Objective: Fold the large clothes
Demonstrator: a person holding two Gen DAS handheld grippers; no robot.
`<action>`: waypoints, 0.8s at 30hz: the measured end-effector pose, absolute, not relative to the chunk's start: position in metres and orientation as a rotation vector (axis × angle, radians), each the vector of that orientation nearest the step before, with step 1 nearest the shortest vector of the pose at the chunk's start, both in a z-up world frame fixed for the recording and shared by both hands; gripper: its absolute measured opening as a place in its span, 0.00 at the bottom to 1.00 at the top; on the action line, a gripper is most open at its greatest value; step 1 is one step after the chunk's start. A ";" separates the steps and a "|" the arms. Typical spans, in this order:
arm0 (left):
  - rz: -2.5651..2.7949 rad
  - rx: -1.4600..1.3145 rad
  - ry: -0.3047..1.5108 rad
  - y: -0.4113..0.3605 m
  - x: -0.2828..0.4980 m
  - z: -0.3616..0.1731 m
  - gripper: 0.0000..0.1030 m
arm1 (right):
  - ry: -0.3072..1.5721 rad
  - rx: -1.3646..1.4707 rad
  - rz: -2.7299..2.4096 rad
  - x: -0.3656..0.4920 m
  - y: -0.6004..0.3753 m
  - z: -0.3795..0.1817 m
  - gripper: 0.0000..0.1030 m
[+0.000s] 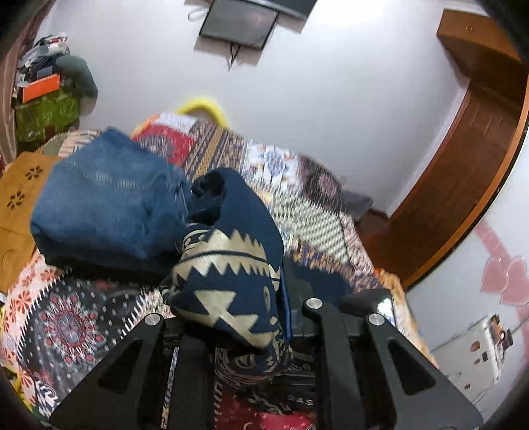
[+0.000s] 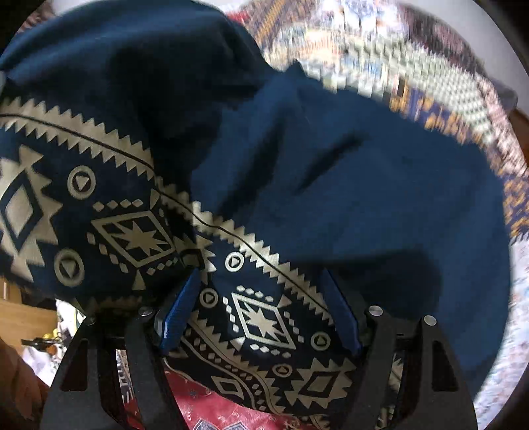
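Both my left tool (image 1: 244, 317) and right tool (image 2: 261, 317) clamp the soft, limp navy garment (image 2: 330, 185); I'd grip its patterned hem.

The patterned garment (image 1: 231, 281) lies on the bedspread (image 1: 66, 324), folded jeans (image 1: 109, 201) just left.

One navy garment with cream geometric print (image 1: 228, 274), one folded blue denim piece (image 1: 109, 201), one mustard-yellow embroidered cloth (image 1: 20, 198), one patterned patchwork bedspread (image 1: 66, 324), one wall-mounted dark screen (image 1: 239, 23), one brown wooden door (image 1: 463, 175).
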State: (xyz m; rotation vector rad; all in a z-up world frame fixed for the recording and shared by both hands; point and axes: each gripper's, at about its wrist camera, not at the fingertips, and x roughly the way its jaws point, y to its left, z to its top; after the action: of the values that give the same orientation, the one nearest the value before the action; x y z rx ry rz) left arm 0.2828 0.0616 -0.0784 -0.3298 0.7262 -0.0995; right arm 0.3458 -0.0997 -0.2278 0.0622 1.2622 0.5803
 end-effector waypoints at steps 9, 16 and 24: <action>-0.178 -0.151 0.726 -0.008 0.300 -0.073 0.16 | 1.117 0.130 0.518 0.323 -0.195 -0.186 0.69; -0.375 -0.036 0.807 -0.113 0.313 -0.105 0.15 | 1.101 0.192 0.291 0.305 -0.295 -0.187 0.69; -0.492 0.021 1.113 -0.163 0.316 -0.191 0.16 | 1.102 0.257 0.208 0.269 -0.343 -0.182 0.69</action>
State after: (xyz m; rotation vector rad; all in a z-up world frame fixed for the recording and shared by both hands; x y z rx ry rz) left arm 0.3157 -0.1631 -0.1909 0.0213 1.1128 -0.4918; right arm 0.2690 -0.3426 -0.1824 0.2574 1.1024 0.2078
